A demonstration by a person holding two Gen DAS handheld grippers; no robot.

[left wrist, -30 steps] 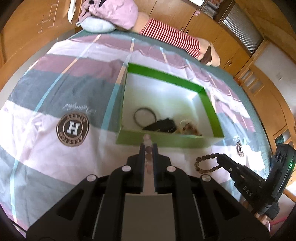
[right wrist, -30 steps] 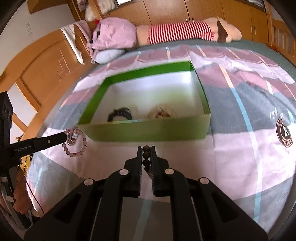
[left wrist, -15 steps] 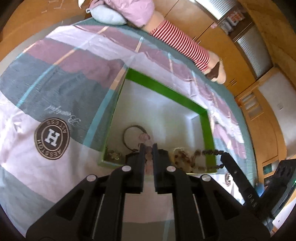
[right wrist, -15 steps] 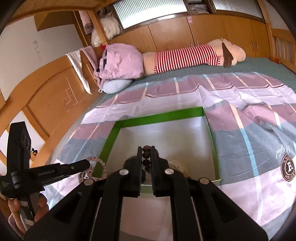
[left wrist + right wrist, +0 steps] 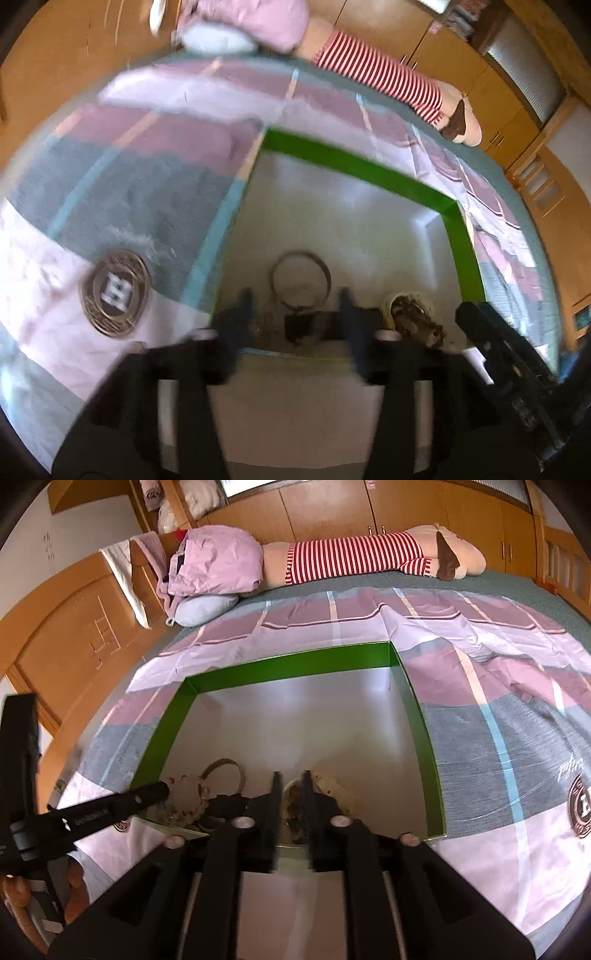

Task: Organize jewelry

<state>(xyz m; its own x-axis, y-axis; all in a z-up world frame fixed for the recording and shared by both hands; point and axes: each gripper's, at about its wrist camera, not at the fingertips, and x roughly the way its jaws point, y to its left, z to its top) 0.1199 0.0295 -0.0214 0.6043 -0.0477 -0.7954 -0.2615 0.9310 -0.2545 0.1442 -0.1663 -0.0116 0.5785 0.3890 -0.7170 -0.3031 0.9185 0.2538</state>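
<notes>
A green box (image 5: 369,170) with a white floor lies on the bed; it also shows in the right wrist view (image 5: 295,664). My left gripper (image 5: 295,299) is open and empty over the box's near side, above a thin ring-shaped band (image 5: 300,277) and a dark item (image 5: 301,326). A brown bead heap (image 5: 413,317) lies to its right. My right gripper (image 5: 289,775) is open a little, empty, above the brown beads (image 5: 295,797). Pink beads (image 5: 177,814) lie in the box near the left gripper's tip (image 5: 155,792).
A striped bedsheet (image 5: 480,672) with round logos (image 5: 115,293) covers the bed. A striped plush toy (image 5: 369,559), a pink garment (image 5: 214,559) and a pillow lie at the head. Wooden cupboards stand behind. The right gripper's body (image 5: 509,369) is at the lower right.
Both grippers have opened and let go of their bead bracelets, which now lie in the box. The left jaws spread wide; the right only a little.
</notes>
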